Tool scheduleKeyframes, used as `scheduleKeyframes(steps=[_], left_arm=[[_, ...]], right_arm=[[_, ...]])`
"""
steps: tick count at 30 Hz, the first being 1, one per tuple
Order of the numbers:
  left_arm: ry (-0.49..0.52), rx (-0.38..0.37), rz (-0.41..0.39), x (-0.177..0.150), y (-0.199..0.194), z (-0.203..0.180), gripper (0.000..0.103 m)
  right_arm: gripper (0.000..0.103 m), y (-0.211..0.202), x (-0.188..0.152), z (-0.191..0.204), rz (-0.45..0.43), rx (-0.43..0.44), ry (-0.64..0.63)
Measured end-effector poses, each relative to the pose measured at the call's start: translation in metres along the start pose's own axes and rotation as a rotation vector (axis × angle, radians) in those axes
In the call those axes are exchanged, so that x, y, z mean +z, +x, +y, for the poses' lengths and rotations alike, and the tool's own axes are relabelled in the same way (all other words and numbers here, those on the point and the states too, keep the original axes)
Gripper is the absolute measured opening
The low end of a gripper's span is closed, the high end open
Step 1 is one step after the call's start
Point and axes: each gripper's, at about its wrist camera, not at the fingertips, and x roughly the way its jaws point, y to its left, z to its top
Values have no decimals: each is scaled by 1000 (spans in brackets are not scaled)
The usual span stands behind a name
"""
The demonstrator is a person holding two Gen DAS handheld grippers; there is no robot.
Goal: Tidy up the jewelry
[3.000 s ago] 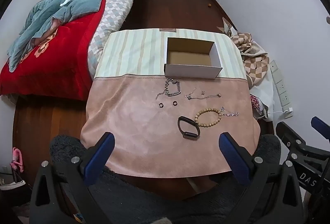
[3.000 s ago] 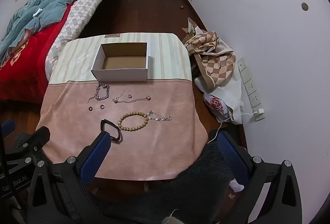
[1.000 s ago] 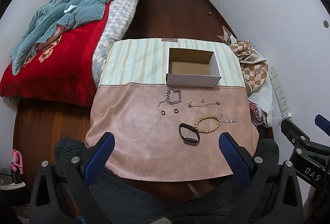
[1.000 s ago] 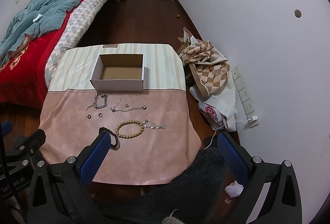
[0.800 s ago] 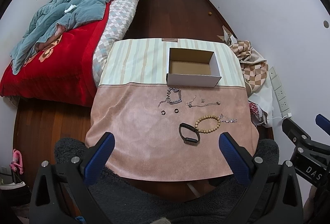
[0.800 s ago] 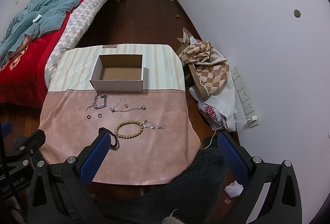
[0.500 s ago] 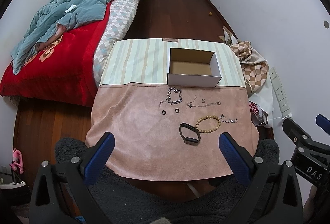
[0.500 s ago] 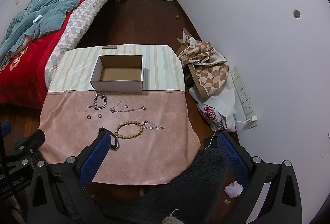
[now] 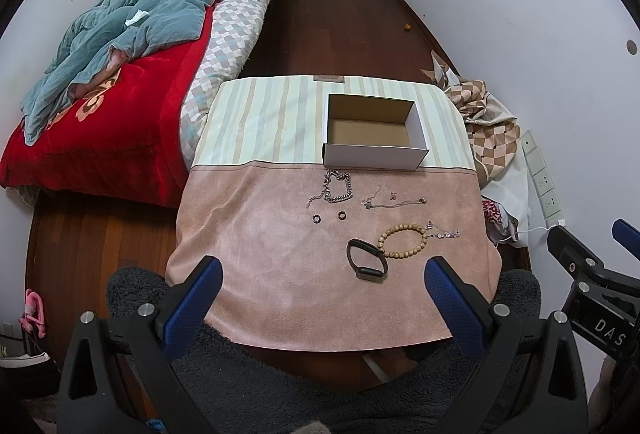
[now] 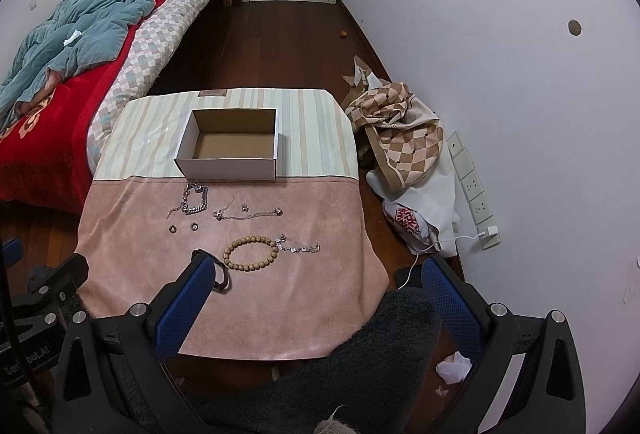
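Jewelry lies loose on the pink suede-like cloth [image 9: 256, 250] that covers the near half of the low table: a silver curb-chain bracelet [image 9: 335, 187], two small dark rings [image 9: 329, 217], a thin silver chain [image 9: 394, 201], a round wooden bead bracelet [image 9: 403, 242], a silver link bracelet [image 9: 443, 232] touching its right side, and a black fitness band [image 9: 366, 263] touching its left side. An open white cardboard box with a brown interior [image 9: 374, 132] stands on the striped cream cloth [image 9: 264, 126] behind them, just beyond the curb chain. The left gripper [image 9: 320, 292] is spread wide, empty, above the table's near edge; the right gripper [image 10: 316, 292] is likewise wide and empty, its left blue pad [image 10: 182, 304] overlapping the fitness band in view. Compared with three seconds ago both cameras sit slightly farther back; the pieces have not moved. A red-quilted bed [image 9: 112, 114] stands to the left.
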Motion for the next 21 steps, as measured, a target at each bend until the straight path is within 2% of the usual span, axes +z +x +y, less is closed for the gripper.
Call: scheduleKeyframes(steps=[8, 13, 17, 21], left_arm=[[-2, -4, 6, 0, 3, -2, 103], [-6, 17, 10, 7, 29, -2, 103], [-6, 64, 25, 18, 73, 2, 103], [-1, 112, 83, 19, 127, 6, 103]], right_arm=[[103, 0, 1, -1, -1, -1, 2], [103, 14, 5, -2, 9, -2, 17], [103, 56, 10, -12, 48, 30, 69], [103, 120, 8, -14, 108, 52, 91]])
